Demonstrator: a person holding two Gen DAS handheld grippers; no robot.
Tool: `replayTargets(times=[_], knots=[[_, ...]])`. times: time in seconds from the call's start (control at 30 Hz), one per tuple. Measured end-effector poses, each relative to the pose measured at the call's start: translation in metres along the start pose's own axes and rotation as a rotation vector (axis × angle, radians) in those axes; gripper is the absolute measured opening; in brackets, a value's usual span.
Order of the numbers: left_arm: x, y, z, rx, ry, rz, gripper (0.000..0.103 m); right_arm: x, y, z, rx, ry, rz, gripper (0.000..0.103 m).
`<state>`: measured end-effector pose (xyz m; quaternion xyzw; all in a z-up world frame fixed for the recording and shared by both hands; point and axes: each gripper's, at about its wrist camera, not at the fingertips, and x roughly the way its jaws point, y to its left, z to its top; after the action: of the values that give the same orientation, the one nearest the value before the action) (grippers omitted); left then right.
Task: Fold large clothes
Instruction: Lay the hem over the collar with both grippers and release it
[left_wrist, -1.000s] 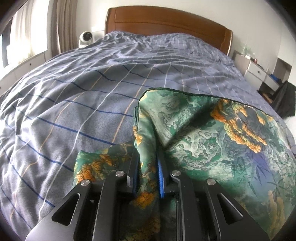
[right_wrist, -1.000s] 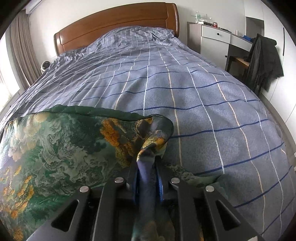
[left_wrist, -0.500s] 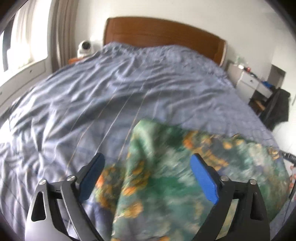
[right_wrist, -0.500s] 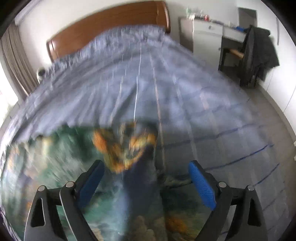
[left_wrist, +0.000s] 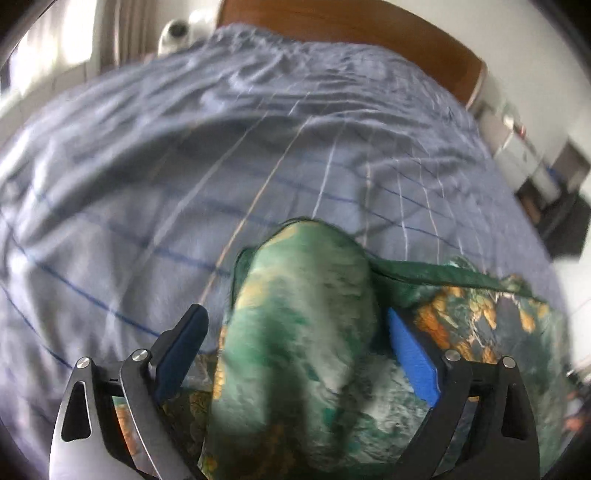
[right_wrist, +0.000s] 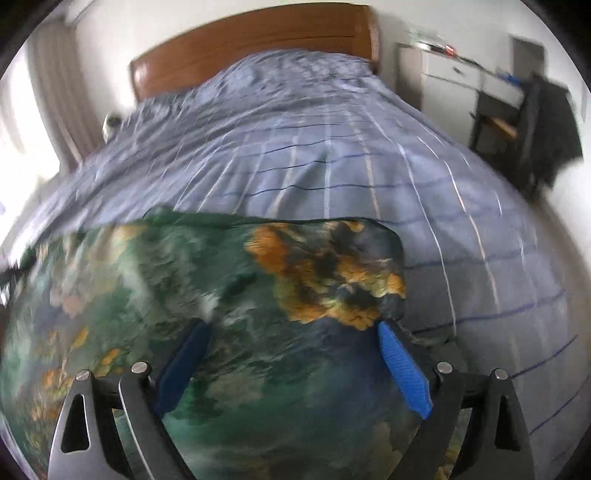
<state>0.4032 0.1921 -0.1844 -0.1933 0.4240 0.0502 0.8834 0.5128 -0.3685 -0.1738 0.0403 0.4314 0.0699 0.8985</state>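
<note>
While both tongs gape wide, the green-and-orange printed garment (right_wrist: 229, 280) lies rumpled on the checked bedspread (right_wrist: 332, 155).

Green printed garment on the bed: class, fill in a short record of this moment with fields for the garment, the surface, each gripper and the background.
garment: green printed garment with orange patches, lying on the bed
surface: blue checked bedspread
left gripper: open, a raised fold of cloth between the jaws
right gripper: open, above the cloth
background: wooden headboard, white drawers, dark coat
</note>
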Motion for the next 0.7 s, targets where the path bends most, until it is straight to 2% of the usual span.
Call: replayTargets(times=[0.1, 0.3, 0.5, 0.57, 0.63, 0.7], knots=[[0.004, 0.001, -0.004, -0.013, -0.013, -0.015, 0.098, 0.006, -0.011, -0.002, 0.055, -0.007, 0.046, 0.095], [0.004, 0.000, -0.005, -0.007, -0.011, -0.017, 0.099, 0.006, -0.010, -0.009, 0.059, -0.045, 0.053, 0.095], [-0.006, -0.001, 0.002, -0.028, 0.038, 0.003, 0.099, 0.005, -0.017, -0.009, 0.078, -0.038, 0.084, 0.095], [-0.027, -0.007, 0.006, -0.009, 0.019, 0.005, 0.098, 0.006, -0.019, -0.004, 0.087, -0.013, 0.096, 0.095], [-0.059, -0.020, 0.007, 0.042, -0.037, -0.016, 0.098, 0.004, -0.020, 0.002, 0.088, 0.016, 0.094, 0.095], [-0.090, -0.042, 0.006, 0.122, -0.073, -0.067, 0.099, -0.006, -0.019, 0.012, 0.086, 0.032, 0.076, 0.095]])
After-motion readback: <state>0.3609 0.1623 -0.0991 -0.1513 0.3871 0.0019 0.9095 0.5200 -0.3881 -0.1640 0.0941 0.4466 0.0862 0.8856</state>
